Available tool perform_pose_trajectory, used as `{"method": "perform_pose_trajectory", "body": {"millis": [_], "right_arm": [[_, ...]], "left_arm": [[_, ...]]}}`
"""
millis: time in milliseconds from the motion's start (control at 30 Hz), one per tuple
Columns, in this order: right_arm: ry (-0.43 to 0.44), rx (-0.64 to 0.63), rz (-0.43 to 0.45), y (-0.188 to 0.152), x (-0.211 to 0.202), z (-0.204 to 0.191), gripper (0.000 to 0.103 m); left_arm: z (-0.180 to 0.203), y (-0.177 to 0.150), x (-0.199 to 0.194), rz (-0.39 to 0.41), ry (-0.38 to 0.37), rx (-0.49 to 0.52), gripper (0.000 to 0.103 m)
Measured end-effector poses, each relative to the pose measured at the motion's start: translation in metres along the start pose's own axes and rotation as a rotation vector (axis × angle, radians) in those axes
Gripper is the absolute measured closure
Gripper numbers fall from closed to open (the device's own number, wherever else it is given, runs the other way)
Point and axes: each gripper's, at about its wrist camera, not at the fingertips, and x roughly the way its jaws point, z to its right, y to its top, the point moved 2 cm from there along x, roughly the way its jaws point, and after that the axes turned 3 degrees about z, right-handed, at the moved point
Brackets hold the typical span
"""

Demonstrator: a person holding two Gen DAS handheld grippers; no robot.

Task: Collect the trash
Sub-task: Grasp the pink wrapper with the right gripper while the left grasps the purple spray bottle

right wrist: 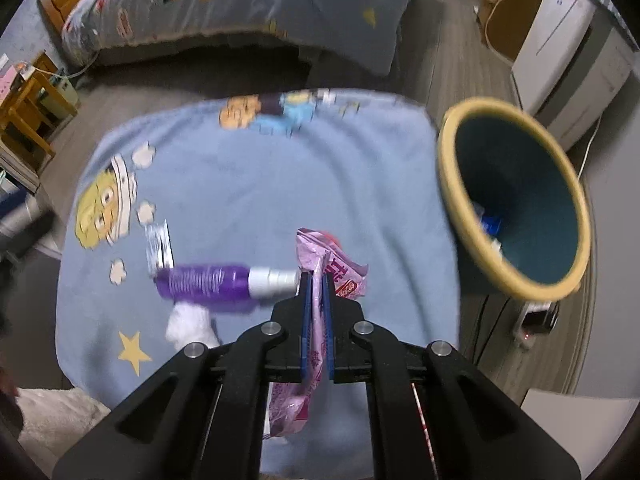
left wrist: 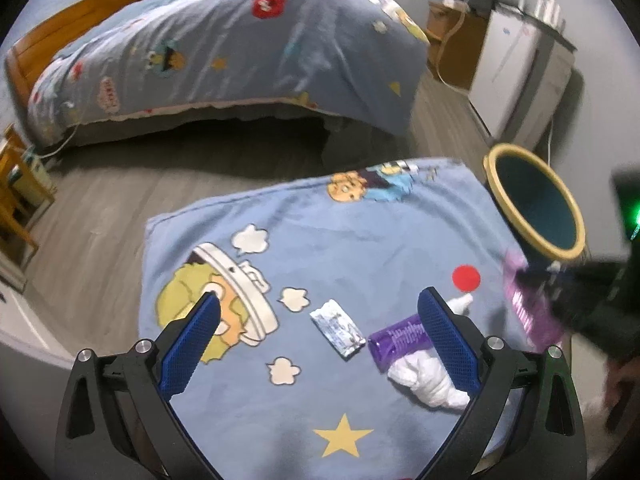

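Holding item one: your right gripper (right wrist: 316, 280) has its jaws clamped flat on a pink wrapper (right wrist: 320, 264), thin, crinkly and nearly weightless; it flops above and below the pads, so the pinch through its middle looks sound, though a loose end could snag on a rim. Destination: the teal bin with a yellow rim (right wrist: 516, 196), standing off the right edge of the blue blanket (right wrist: 260, 176) covering the counter, some litter already inside. Left gripper (left wrist: 320, 316): jaws wide, empty, hovering over the remaining stock. Item two: silver foil packet (left wrist: 338, 328), flat and slippery, best pinched at an edge. Item three: purple bottle (left wrist: 396, 340), rigid, round, likely to roll; take it across the body. Item four: white crumpled tissue (left wrist: 424, 380), soft, touching the bottle; grab anywhere.
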Motion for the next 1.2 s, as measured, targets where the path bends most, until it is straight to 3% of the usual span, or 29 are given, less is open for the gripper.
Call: {"method": "perform_pose_trajectory", "body": {"millis": [233,500,700,867,1200], "right_arm": [[0.012,-0.022,0.046,0.023,-0.007,0.011,0.098],[0.047,0.036,0.02,0.018,0.006,0.025,0.098],[0.077,0.043,0.014,0.018,0.009,0.025,0.098],[0.084,0.045,-0.001,0.017,0.014,0.027,0.098],[0.103,0.064,-0.018,0.017,0.02,0.029,0.098]], "left_arm": [[0.032,-0.012,0.033,-0.057,-0.104,0.127,0.008],[0.067,-0.033,0.072,-0.12,-0.193,0.242,0.011],[0.086,-0.041,0.091,-0.154,-0.244,0.312,0.022],[0.093,-0.049,0.107,-0.189,-0.219,0.371,0.034],[0.096,-0.047,0.113,-0.188,-0.25,0.339,0.06]]}}
